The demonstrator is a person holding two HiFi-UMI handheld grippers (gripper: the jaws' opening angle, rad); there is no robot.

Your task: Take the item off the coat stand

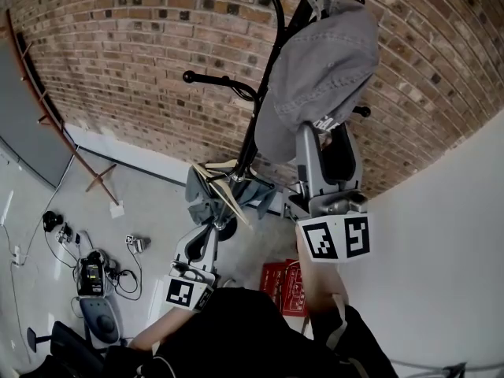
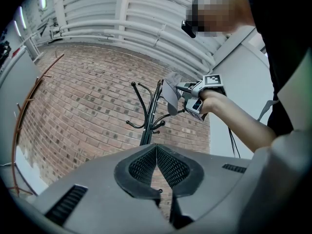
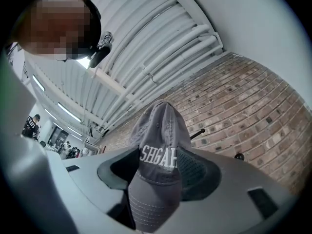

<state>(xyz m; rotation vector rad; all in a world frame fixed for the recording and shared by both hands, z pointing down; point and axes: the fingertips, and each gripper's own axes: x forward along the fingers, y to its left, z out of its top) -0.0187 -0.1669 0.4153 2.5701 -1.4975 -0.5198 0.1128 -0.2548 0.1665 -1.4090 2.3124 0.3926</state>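
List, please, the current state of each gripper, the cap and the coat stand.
Right gripper: shut on the brim of the grey baseball cap.
Grey baseball cap: gripped, up by the stand's top; whether it is hooked is unclear.
Left gripper: shut, empty, held low.
Coat stand: upright; its other hooks in view are bare.

- Cap [image 3: 158,140]: grey woven cloth, matt, fine twill-like grain. Rows of stitching show on the brim. White embroidered lettering on the front.
- Coat stand [image 1: 250,136]: black tubing, looks like painted metal, smooth, slight sheen.
- Wall [image 1: 118,46]: red-brown brick, rough, matt, with pale mortar joints.
- Right tool [image 3: 158,167] and left tool [image 2: 157,165]: grey plastic shells, smooth, matt. Black pads [image 2: 173,167] with a fine ribbed mesh texture.
- Floor [image 1: 150,203]: grey, smooth, dull finish.
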